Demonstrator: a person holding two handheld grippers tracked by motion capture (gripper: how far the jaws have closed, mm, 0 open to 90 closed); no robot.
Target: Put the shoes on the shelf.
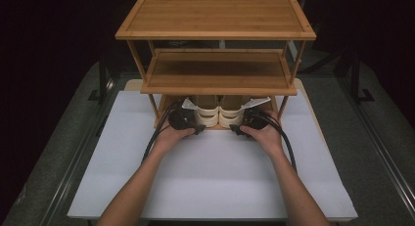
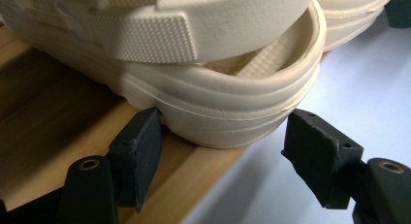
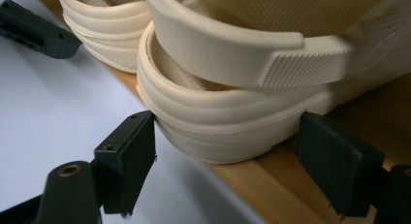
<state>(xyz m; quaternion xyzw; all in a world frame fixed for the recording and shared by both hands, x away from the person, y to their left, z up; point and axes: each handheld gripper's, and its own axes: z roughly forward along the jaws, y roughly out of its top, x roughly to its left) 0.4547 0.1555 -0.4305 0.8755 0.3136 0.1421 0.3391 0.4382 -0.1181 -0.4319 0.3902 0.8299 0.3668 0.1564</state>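
1. High view: your wooden rack (image 1: 215,18) holds two cream clogs (image 1: 219,113) on its bottom shelf (image 1: 169,104), heels toward you.
2. Left gripper (image 2: 220,151): jaws wide, straddling the left clog's heel (image 2: 232,117), one pad touching.
3. Right gripper (image 3: 225,161): jaws wide around the right clog's heel (image 3: 223,127), unclamped.

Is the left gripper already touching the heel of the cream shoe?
Cannot tell. In the left gripper view, the left gripper straddles the shoe's heel: one pad meets its edge with no clear gap, the other stands apart.
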